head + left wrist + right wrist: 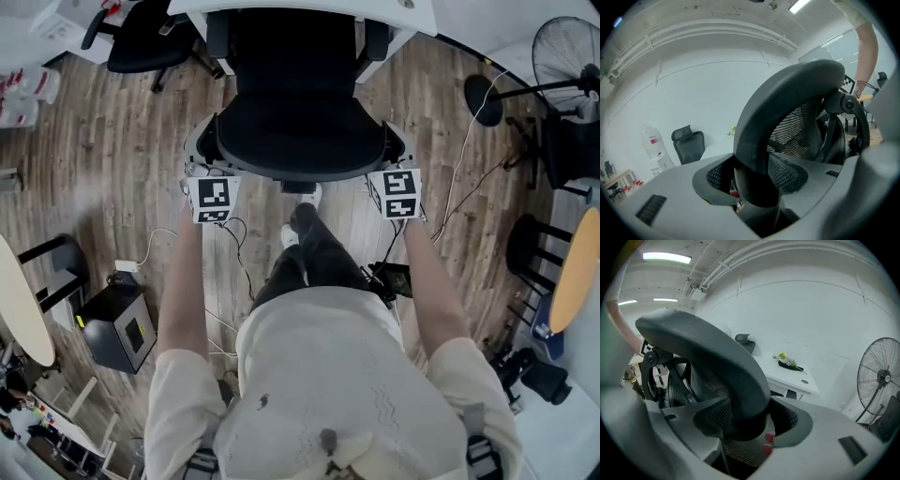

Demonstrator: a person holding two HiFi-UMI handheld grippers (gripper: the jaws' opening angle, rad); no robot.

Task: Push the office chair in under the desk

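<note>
The black office chair [300,122] stands in front of me, its seat partly under the white desk [309,7] at the top of the head view. My left gripper [201,159] is shut on the left side of the curved backrest rim [787,93], which runs between its jaws in the left gripper view. My right gripper [403,157] is shut on the right side of the same rim [717,352]. Black mesh shows behind the rim in both gripper views. The armrests reach under the desk's edge.
A second black chair [150,37] stands at the back left. A floor fan [567,56] and a black stool [534,248] are on the right. Cables [234,253] and a black box [117,323] lie on the wooden floor at my left. My foot [305,220] is just behind the chair.
</note>
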